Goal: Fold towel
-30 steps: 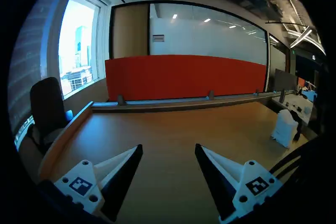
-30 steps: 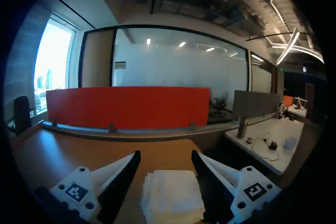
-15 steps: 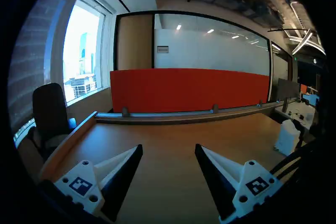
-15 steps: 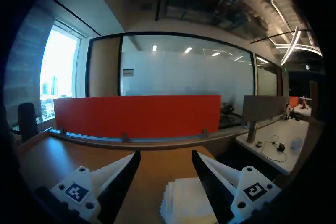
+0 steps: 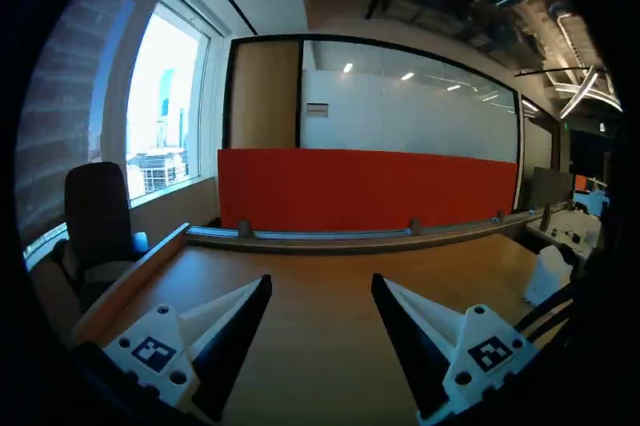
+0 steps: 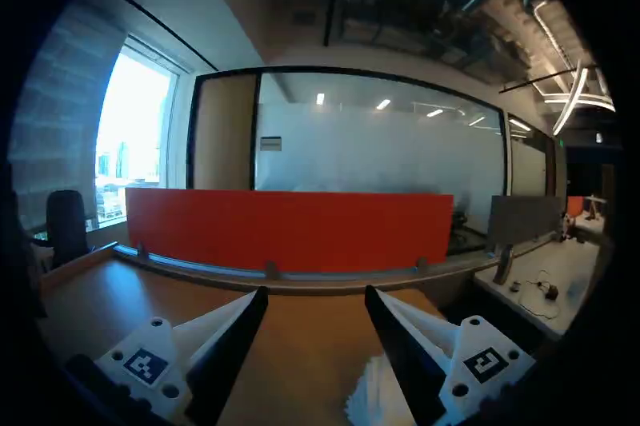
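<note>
towel (image 6: pixel 370 396) lies low in the right gripper view as a white layered stack on the bench (image 6: pixel 304 346), partly hidden behind the right finger of the right claw (image 6: pixel 316 292). it looks flat and squared, so we judge the fold is done or nearly so. that would explain why both claws are held clear of it, not down on the cloth. the right claw is spread wide with nothing between its fingers. the left claw (image 5: pixel 320 278) is just as wide and empty over bare wood. both are held about level above the bench and aimed at the red partition (image 5: pixel 360 186). a white shape (image 5: pixel 548 274) sits at the bench's far right in the left gripper view; we cannot tell what it is.
</note>
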### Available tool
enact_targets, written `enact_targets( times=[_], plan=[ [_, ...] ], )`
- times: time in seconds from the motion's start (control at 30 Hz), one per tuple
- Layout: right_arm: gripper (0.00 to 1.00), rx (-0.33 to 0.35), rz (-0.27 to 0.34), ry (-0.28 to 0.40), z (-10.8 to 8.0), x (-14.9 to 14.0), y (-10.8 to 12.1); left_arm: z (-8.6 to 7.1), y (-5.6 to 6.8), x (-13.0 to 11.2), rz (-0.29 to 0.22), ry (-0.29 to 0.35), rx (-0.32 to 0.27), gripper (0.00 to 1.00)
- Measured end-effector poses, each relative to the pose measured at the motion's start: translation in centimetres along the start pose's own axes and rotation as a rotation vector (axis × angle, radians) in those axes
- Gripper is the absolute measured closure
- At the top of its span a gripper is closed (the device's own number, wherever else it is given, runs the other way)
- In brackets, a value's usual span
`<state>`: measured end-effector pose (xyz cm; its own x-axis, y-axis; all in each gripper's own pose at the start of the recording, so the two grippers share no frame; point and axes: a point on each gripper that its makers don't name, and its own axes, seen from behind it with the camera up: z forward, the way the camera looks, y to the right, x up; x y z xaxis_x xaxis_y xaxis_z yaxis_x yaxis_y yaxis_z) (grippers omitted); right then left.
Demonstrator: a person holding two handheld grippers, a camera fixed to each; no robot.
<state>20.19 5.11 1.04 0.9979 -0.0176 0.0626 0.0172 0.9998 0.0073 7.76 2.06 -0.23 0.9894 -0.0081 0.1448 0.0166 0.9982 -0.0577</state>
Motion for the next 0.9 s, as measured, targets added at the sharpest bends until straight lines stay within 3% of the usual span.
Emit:
enact_targets(
  times=[0.2, 0.5, 0.9],
  plan=[
    [0.07, 0.026, 0.016, 0.004, 0.3, 0.4, -2.3, -0.1, -0.6, 1.0, 0.002, 0.026, 0.007, 0.08],
    [0.07, 0.036, 0.036, 0.018, 0.4, 1.1, -3.9, -0.2, -1.9, 2.2, 0.002, 0.061, 0.035, 0.08],
    [0.07, 0.04, 0.029, 0.009, 0.1, 0.9, -5.6, 0.2, -2.0, 2.0, -0.016, 0.074, 0.035, 0.08]
  ],
)
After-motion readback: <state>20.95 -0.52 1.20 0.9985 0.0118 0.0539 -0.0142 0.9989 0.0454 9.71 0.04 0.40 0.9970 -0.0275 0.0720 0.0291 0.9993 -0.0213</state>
